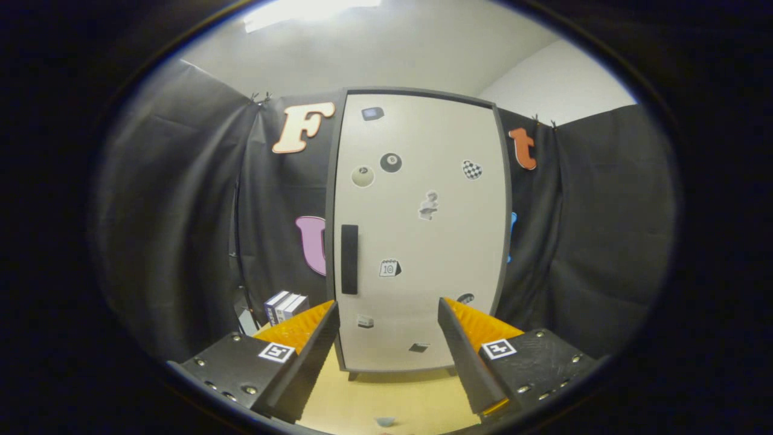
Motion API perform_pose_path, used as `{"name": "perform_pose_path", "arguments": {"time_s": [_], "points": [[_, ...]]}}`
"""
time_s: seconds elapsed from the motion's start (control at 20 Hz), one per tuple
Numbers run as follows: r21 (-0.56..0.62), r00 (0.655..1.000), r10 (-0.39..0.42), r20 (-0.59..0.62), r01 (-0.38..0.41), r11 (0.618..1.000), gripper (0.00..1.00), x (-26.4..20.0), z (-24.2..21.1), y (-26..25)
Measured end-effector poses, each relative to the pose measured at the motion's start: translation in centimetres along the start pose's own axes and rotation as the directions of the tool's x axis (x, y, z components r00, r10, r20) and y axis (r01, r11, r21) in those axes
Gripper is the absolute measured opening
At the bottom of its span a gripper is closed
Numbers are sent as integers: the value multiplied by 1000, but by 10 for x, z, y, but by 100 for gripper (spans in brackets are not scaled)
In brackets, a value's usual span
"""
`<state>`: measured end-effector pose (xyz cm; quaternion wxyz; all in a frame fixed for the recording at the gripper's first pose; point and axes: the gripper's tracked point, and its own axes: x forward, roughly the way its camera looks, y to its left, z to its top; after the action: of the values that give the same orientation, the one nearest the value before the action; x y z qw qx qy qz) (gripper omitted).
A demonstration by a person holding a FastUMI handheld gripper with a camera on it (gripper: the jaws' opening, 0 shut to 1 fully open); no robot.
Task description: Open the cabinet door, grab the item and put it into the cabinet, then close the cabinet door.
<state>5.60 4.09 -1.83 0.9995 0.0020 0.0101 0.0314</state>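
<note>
Hidden or unclear: we cannot see inside the cabinet [423,229], since its door [447,254] stands shut and covers the whole front; whatever it may hold is out of our sight.
Hard to make out: a small bluish thing [385,421] lies on the desk [386,396] below the gap between the fingers, partly cut off, and we cannot tell what it is or whether it is the task's item.
Cut off: the boxes [285,306] to the left of the cabinet are partly covered by the left finger, so we see just their upper ends, standing upright side by side.
Cabinet: it stands upright on the desk, straight ahead of the gripper [386,314] and beyond its fingers, with a dark frame and short feet at the base.
Door: pale, flat, dotted with small stickers [391,162] whose pictures are mostly too small for us to name.
Handle: a dark vertical handle [349,259] sits near the door's left edge, above and just inside the left fingertip, and nothing touches it.
Gripper: we see its two fingers spread wide with nothing between them, apart from the door.
Backdrop: black cloth [181,211] hangs behind and beside the cabinet.
</note>
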Motion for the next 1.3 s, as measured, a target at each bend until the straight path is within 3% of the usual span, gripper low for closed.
{"name": "perform_pose_path", "arguments": {"time_s": [0.6,1.15,1.2,1.3], "points": [[31,997,68,-28,-67,997,97,128,-14,52],[53,998,55,-41,-53,997,62,184,-23,63],[63,998,53,-42,-50,997,62,183,-23,63],[82,997,59,-41,-55,995,50,187,-22,65]]}}
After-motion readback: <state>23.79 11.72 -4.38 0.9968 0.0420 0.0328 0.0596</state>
